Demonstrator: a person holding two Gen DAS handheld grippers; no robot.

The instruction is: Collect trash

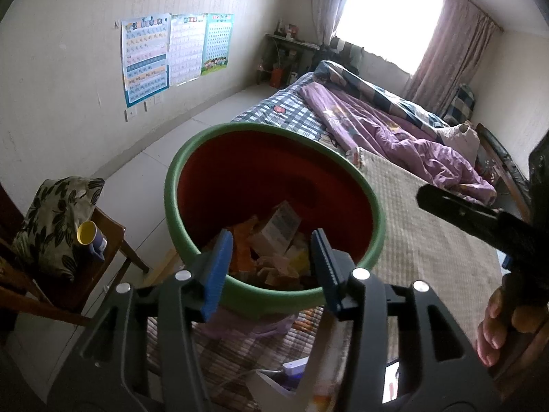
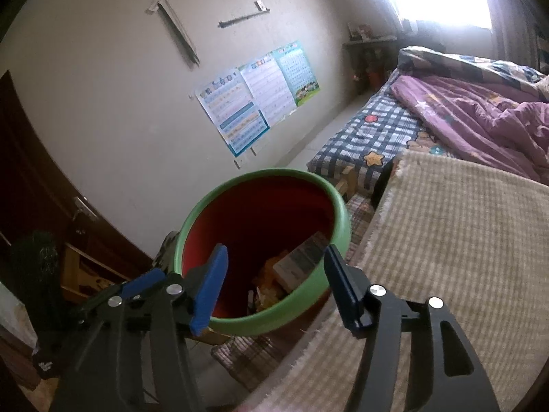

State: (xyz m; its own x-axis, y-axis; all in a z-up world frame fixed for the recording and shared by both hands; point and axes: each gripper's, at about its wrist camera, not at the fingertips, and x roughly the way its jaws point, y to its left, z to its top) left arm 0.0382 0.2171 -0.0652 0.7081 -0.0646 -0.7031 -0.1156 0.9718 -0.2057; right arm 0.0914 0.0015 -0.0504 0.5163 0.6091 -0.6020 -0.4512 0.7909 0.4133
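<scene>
Right tool (image 2: 274, 288) open and empty over bin (image 2: 338, 206); left tool (image 1: 271, 271) part-open, empty

A bed (image 1: 281, 116) carries a purple quilt (image 1: 394, 130) and a beige woven mat (image 1: 429, 233).

Three posters (image 1: 175, 51) hang on the wall; a purple quilt (image 1: 394, 130) lies rumpled on the bed (image 2: 370, 137); a yellow cup (image 1: 87, 233) rests on a wooden chair (image 1: 109, 230).
</scene>
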